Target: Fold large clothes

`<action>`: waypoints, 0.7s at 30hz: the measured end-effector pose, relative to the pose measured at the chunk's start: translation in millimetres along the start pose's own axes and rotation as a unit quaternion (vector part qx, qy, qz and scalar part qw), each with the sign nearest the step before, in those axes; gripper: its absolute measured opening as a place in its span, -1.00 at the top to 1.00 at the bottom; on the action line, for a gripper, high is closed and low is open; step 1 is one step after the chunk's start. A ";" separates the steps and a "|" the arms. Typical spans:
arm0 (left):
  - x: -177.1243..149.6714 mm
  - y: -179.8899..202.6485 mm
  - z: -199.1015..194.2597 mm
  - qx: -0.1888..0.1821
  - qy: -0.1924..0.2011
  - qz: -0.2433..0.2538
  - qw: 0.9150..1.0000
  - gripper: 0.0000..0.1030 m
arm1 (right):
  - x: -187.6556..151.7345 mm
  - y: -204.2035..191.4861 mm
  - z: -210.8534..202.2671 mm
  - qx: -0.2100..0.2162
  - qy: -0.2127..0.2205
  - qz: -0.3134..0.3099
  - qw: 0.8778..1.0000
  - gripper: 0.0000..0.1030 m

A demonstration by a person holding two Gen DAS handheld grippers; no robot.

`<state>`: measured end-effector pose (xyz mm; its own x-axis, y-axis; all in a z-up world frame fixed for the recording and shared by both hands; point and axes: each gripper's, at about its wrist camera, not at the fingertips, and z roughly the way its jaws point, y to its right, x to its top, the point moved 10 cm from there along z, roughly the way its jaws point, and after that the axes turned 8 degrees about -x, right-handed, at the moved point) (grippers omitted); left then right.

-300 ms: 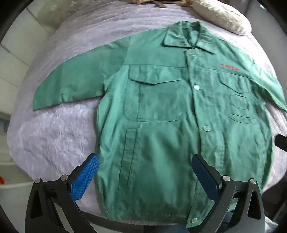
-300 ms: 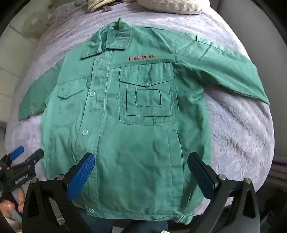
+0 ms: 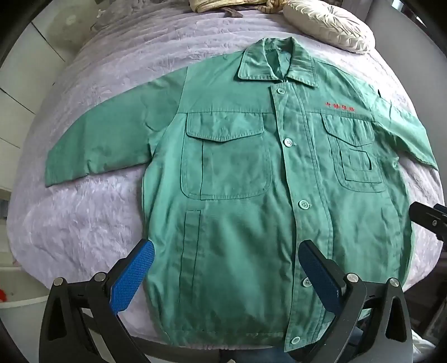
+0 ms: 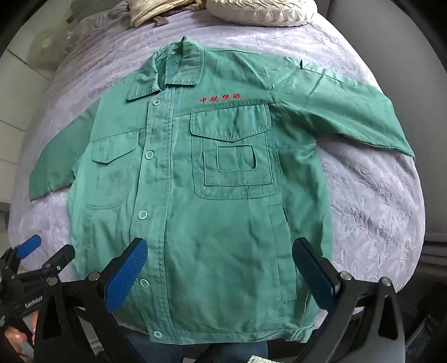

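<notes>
Lighting: soft, even daylight; shadows faint. Glare: none. Focus: sharp at centre, softer toward rims. Distortion: strong fisheye bowing; black vignette in corners.

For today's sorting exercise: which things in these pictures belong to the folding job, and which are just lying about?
Belongs to the job:
green jacket
left gripper
right gripper

Just lying about:
cream cushion
lilac bedspread

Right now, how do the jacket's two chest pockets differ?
The plain chest pocket has a smooth front; the windowed chest pocket carries a stitched rectangular patch. Red embroidered lettering sits above the windowed pocket only. Both have pointed flaps on the green jacket.
</notes>
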<state>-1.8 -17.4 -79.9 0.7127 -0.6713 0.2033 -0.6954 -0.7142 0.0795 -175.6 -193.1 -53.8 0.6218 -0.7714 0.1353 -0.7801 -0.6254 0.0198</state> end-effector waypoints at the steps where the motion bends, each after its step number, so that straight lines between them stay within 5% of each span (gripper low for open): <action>1: -1.5 0.6 -0.8 0.000 0.000 -0.004 1.000 -1.00 | -1.8 -3.4 2.2 -0.001 0.001 0.001 1.000 -1.00; 21: 13.7 -13.2 2.2 -0.021 -0.023 -0.005 0.999 -1.00 | 3.0 -21.9 -1.5 -0.010 0.000 -0.019 1.000 -1.00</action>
<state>17.4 -17.6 -80.3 0.7228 -0.6731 0.1564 -0.6905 -0.7128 0.1234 -156.8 -181.5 -52.3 0.6517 -0.7465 0.1343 -0.7565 -0.6525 0.0444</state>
